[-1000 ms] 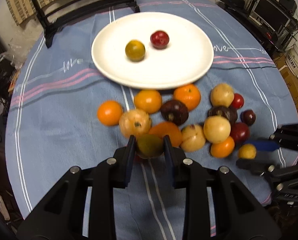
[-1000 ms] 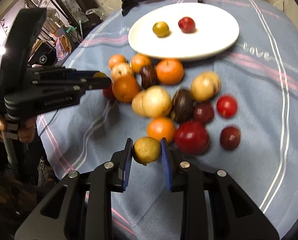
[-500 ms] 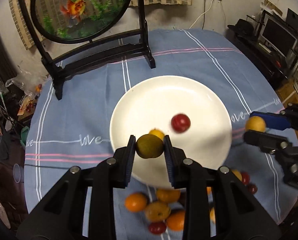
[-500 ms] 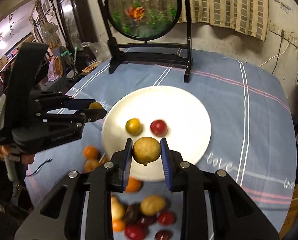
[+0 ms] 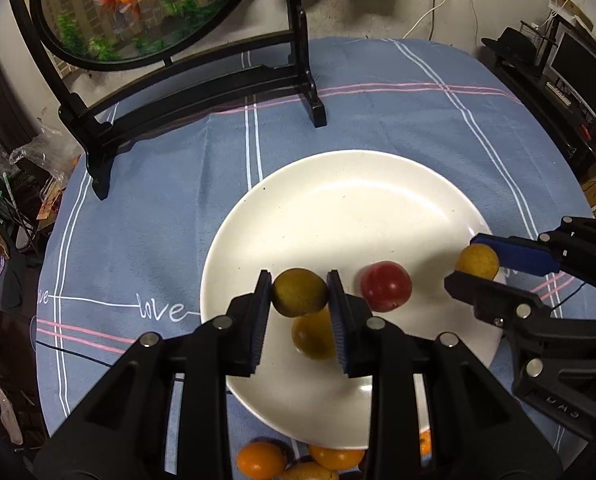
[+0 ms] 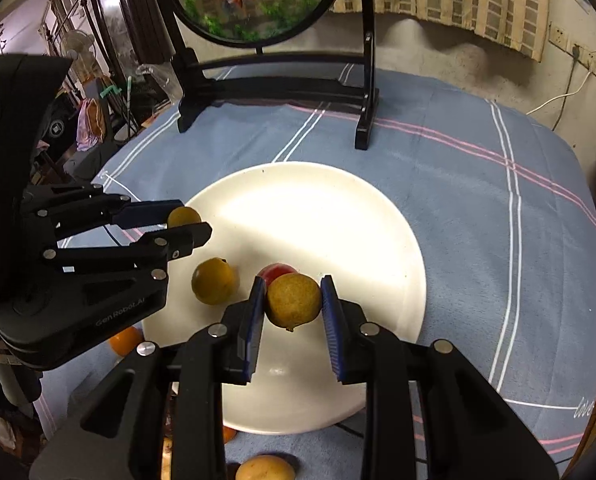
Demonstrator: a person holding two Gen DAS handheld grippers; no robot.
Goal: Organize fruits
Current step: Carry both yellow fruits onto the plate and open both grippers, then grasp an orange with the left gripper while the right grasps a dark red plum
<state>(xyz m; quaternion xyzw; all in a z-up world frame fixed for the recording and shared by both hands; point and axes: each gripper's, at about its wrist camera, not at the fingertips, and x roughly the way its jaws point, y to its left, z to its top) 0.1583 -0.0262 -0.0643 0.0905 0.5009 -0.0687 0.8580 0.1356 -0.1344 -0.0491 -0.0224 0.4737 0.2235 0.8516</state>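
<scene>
A white plate [image 5: 338,208] [image 6: 318,208] lies on the blue tablecloth. My left gripper [image 5: 300,292] is shut on a yellow-green fruit [image 5: 300,293], held above the plate's near left part. My right gripper [image 6: 293,300] is shut on a yellow fruit [image 6: 293,298] over the plate's near side; in the left wrist view that same yellow fruit [image 5: 477,261] shows at the plate's right edge. On the plate rest a red fruit [image 5: 386,286] [image 6: 275,270] and a yellow-green one [image 5: 312,338] [image 6: 213,286]. In the right wrist view the left gripper [image 6: 187,224] appears at the plate's left rim with its fruit [image 6: 182,216].
A black stand with a round goldfish picture [image 5: 149,8] [image 6: 253,0] stands at the back of the table. Several orange and yellow fruits [image 5: 259,460] [image 6: 263,468] lie on the cloth in front of the plate. Clutter surrounds the table.
Both grippers have carried their fruits from the pile on the cloth forward over the plate. The plate now fills the middle of both views and the pile has dropped to the bottom edge.
</scene>
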